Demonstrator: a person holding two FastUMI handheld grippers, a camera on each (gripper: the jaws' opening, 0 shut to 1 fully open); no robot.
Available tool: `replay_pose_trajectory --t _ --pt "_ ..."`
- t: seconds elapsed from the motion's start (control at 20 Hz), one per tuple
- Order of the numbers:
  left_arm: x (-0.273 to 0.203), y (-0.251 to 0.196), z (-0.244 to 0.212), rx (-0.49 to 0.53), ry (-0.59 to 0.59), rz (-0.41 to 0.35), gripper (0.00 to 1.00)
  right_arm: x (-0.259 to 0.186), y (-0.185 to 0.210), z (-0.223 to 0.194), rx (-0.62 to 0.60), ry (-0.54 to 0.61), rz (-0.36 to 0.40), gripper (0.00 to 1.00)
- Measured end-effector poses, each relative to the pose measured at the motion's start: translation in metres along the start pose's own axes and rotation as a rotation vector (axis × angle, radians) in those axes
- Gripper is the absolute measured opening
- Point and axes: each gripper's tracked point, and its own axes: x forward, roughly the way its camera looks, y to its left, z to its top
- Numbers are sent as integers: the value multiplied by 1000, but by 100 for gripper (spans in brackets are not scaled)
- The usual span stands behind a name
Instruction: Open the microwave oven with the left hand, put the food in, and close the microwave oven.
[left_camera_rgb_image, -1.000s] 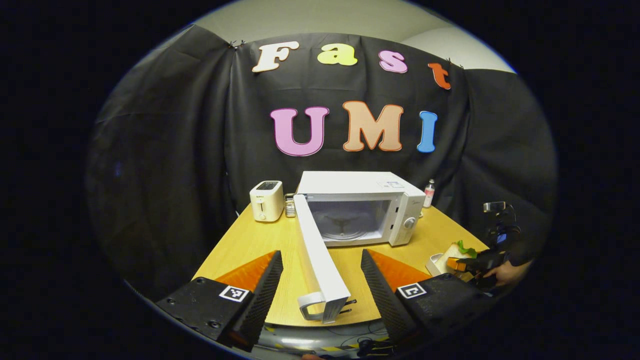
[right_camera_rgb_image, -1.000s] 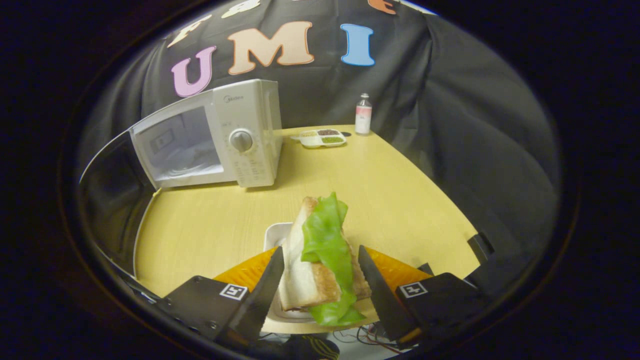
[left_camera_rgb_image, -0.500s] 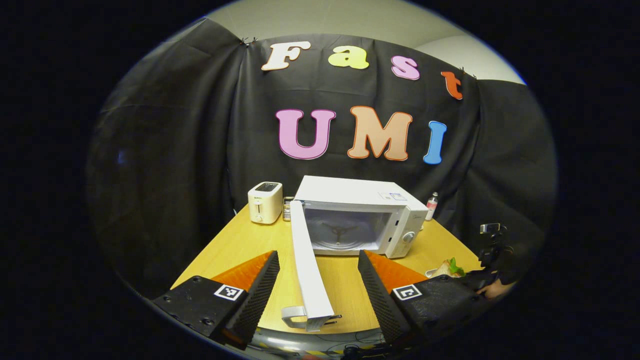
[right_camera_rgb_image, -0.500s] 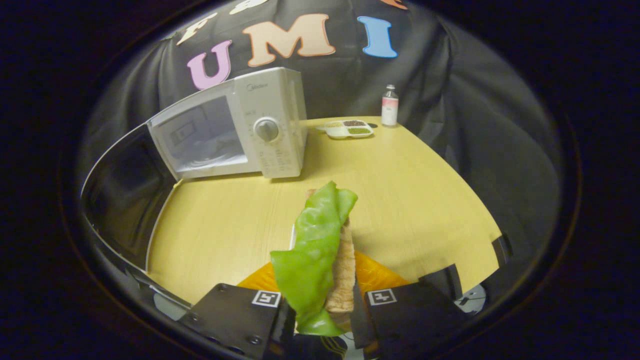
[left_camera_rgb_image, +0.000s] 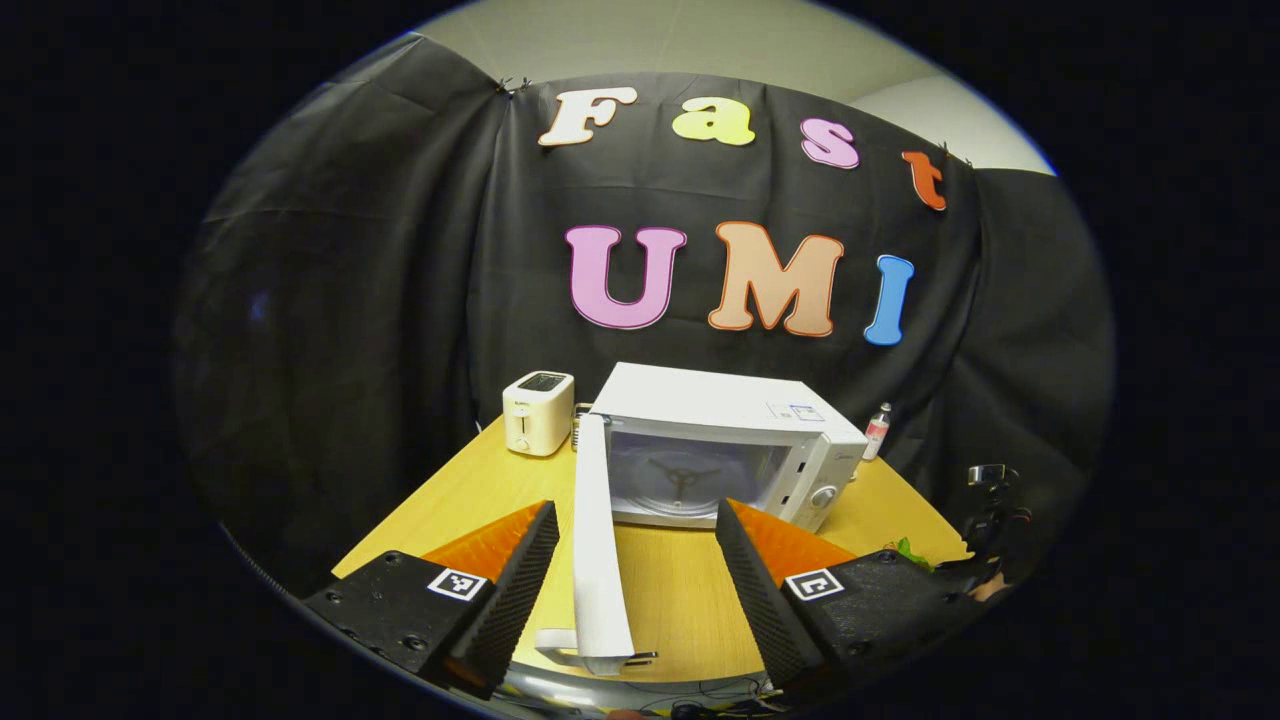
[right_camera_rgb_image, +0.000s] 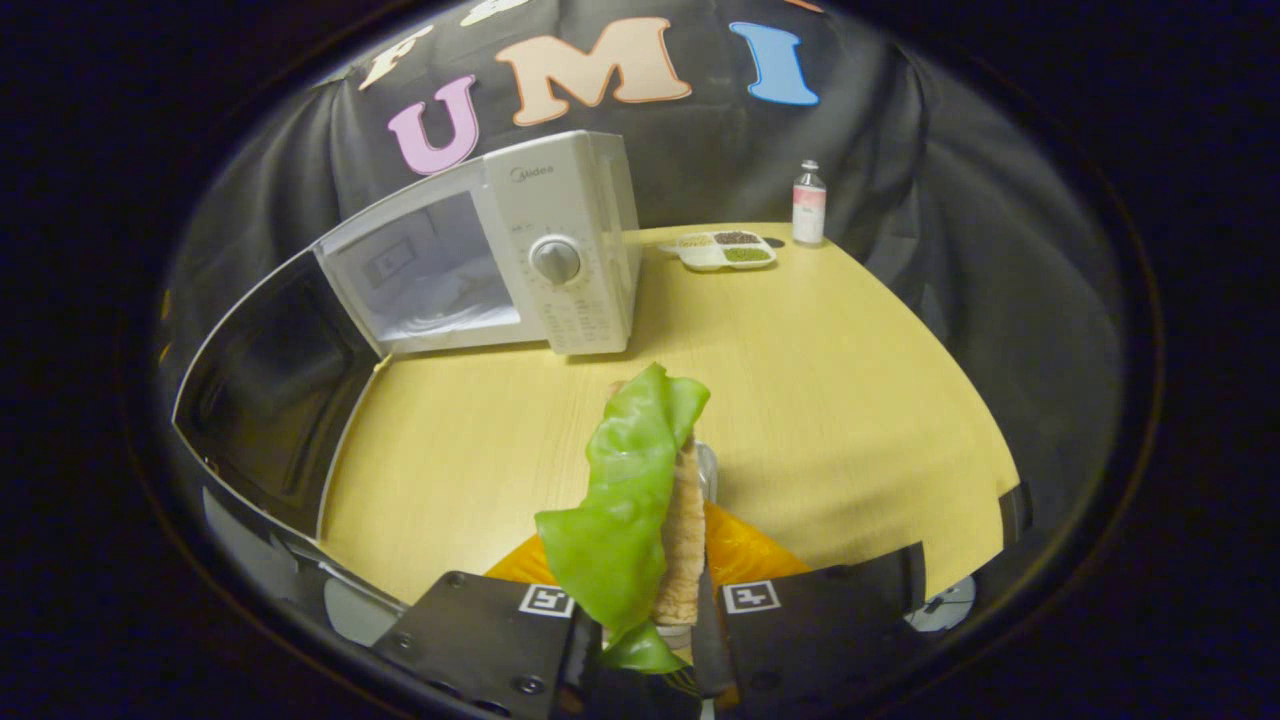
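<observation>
The white microwave (left_camera_rgb_image: 720, 450) (right_camera_rgb_image: 540, 250) stands on the wooden table with its door (left_camera_rgb_image: 598, 545) (right_camera_rgb_image: 270, 390) swung wide open, the cavity showing a glass turntable. My left gripper (left_camera_rgb_image: 632, 580) is open, its fingers on either side of the door's free edge without touching it. My right gripper (right_camera_rgb_image: 650, 640) is shut on the sandwich (right_camera_rgb_image: 650, 490), toast with a green lettuce leaf, held upright above the table in front of the microwave. In the left gripper view the right gripper (left_camera_rgb_image: 985, 560) and a bit of lettuce show at the far right.
A white toaster (left_camera_rgb_image: 538, 412) stands left of the microwave. Behind it to the right are a small bottle (right_camera_rgb_image: 808, 202) (left_camera_rgb_image: 877, 431) and a divided tray (right_camera_rgb_image: 725, 249) of dry foods. A white dish edge (right_camera_rgb_image: 707, 470) peeks out behind the sandwich.
My right gripper closed on the sandwich and lifted it off its dish, nearer the microwave. My left gripper drew back from the open door, which stayed open.
</observation>
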Motion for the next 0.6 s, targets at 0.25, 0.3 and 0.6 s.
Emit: replay_pose_trajectory --t 0.25,0.3,0.6 --pt "9 -9 13 27 -16 -60 93 -4 -2 26 32 -29 -25 35" --pt "13 -12 21 28 -29 -90 93 -6 1 31 38 -36 -29 31" --pt "32 5 51 99 -90 -164 93 -8 57 51 46 -62 -9 45"
